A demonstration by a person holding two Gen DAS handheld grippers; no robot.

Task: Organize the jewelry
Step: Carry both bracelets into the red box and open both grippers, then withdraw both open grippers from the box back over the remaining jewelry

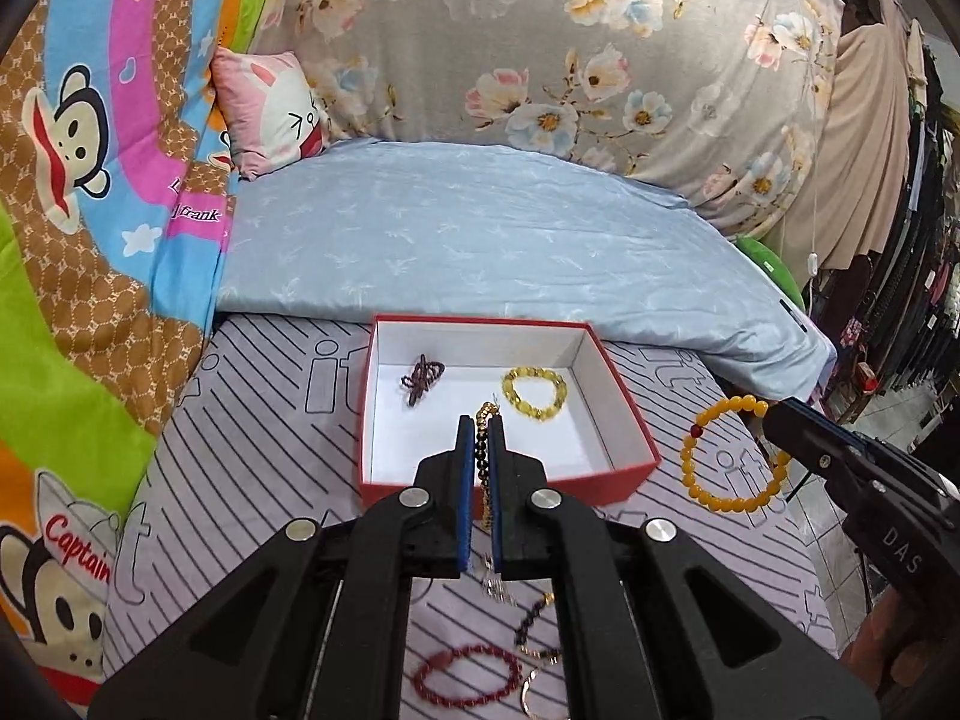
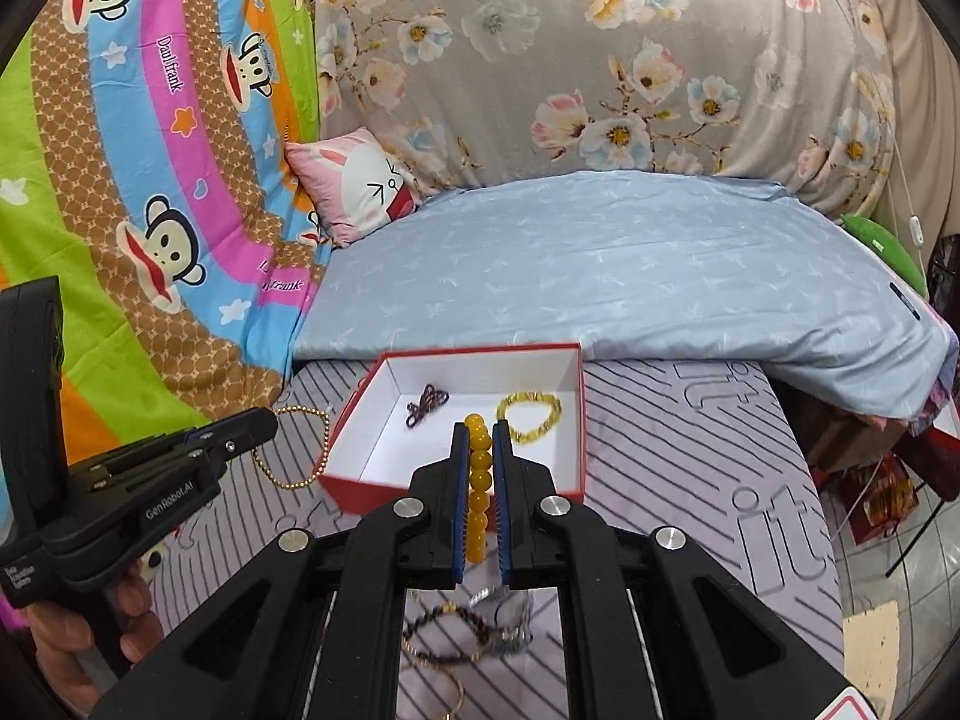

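My left gripper [image 1: 480,423] is shut on a gold and dark bead bracelet [image 1: 482,462] and hovers over the near wall of a red box [image 1: 510,486] with a white inside. A dark brown bracelet [image 1: 422,381] and a yellow bracelet [image 1: 509,389] lie in that box. To the right of the box, my right gripper [image 1: 771,417] is shut on an orange-yellow bead bracelet [image 1: 729,501] that hangs as a ring. In the right wrist view, those beads [image 2: 478,480] sit between the shut fingers of the right gripper [image 2: 480,426]. The left gripper [image 2: 267,420] holds its gold chain [image 2: 324,450] left of the box [image 2: 372,492].
Several loose pieces lie on the striped sheet below the grippers: a red bead bracelet [image 1: 468,675], a dark bead bracelet [image 1: 534,624] and a watch [image 2: 504,612]. A folded blue quilt [image 1: 480,240] lies behind the box. The bed's edge drops to a tiled floor [image 1: 888,420] at the right.
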